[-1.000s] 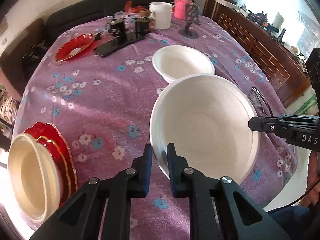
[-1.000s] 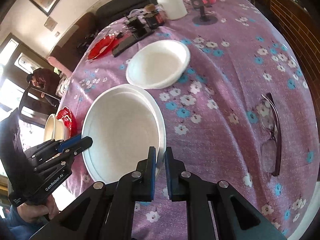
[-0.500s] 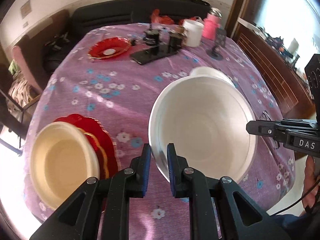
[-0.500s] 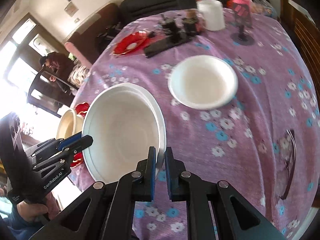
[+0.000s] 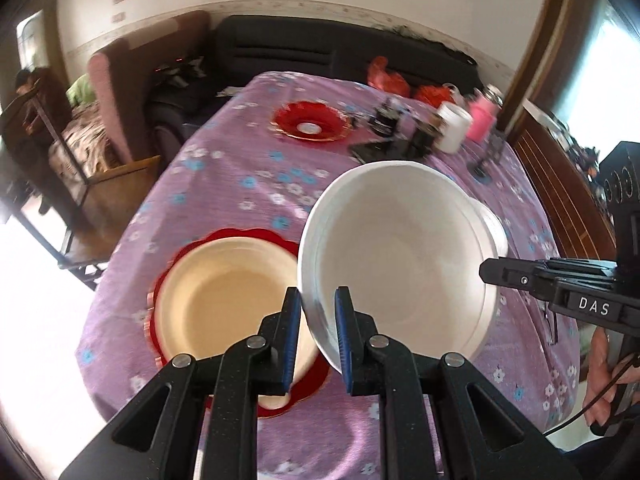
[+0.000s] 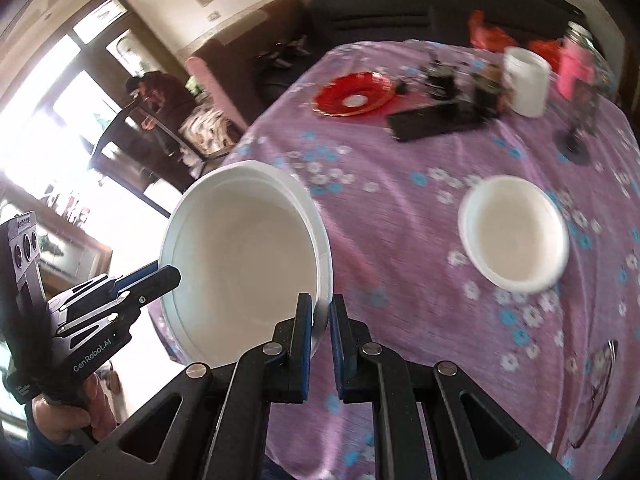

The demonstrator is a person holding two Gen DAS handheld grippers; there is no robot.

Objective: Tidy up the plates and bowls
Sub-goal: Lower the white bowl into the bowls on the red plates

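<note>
A large white bowl (image 5: 400, 256) hangs tilted above the purple flowered tablecloth (image 5: 248, 184), held from two sides. My left gripper (image 5: 318, 300) is shut on its near-left rim. My right gripper (image 6: 320, 308) is shut on the opposite rim of the same bowl (image 6: 244, 256). Just left of it in the left wrist view, a cream bowl (image 5: 224, 300) sits on stacked red plates (image 5: 308, 380). A smaller white bowl (image 6: 514, 232) rests on the table to the right. One red plate (image 6: 354, 94) lies alone at the far side.
At the table's far end stand a white mug (image 6: 526, 80), a pink bottle (image 6: 576, 68), a black flat device (image 6: 432, 120) and small dark jars. Glasses (image 6: 600, 380) lie near the right edge. A chair and sofa stand beyond; a person (image 6: 156, 88) sits far left.
Both grippers have carried the large white bowl up and leftward, away from the smaller white bowl and toward the cream bowl on the red plates. Both grips stayed shut.
</note>
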